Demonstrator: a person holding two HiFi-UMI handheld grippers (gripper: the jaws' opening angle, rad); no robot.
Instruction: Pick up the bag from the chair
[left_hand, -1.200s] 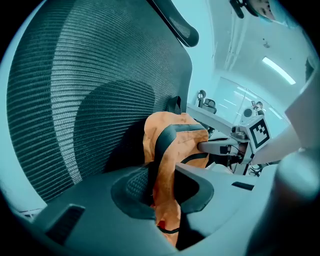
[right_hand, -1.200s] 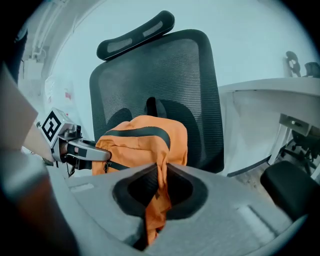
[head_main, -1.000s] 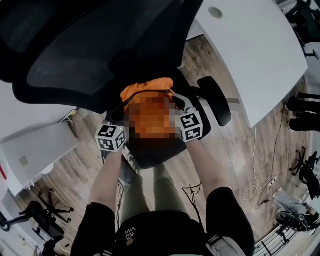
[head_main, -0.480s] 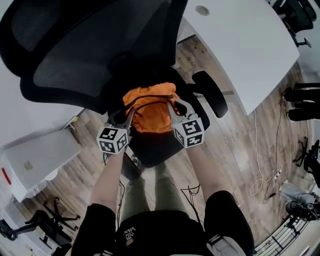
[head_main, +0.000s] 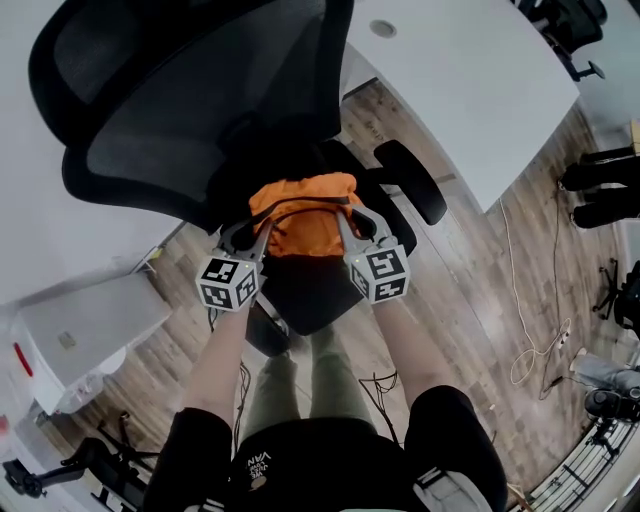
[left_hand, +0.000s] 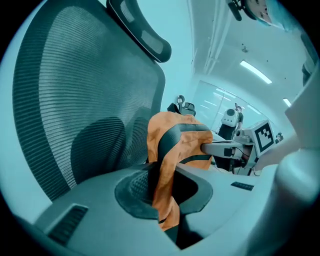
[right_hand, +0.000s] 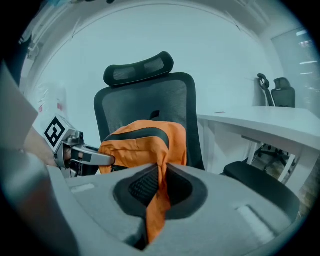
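The mesh back of the chair (head_main: 170, 90) rises close behind my grippers, its armrest (head_main: 410, 180) and the white desk (head_main: 470, 90) crowd the right; open wood floor (head_main: 470, 290) lies nearer me. The orange bag (head_main: 305, 225) hangs above the seat (head_main: 310, 295) between both; the left gripper (head_main: 258, 230), jaws just closing further, pinches its left fold; the right gripper (head_main: 345, 218), jaws nearly together, clamps its right fold.

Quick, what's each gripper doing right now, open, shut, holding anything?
Left gripper: shut on the orange bag, jaws just closed a little further.
Right gripper: shut on the orange bag.
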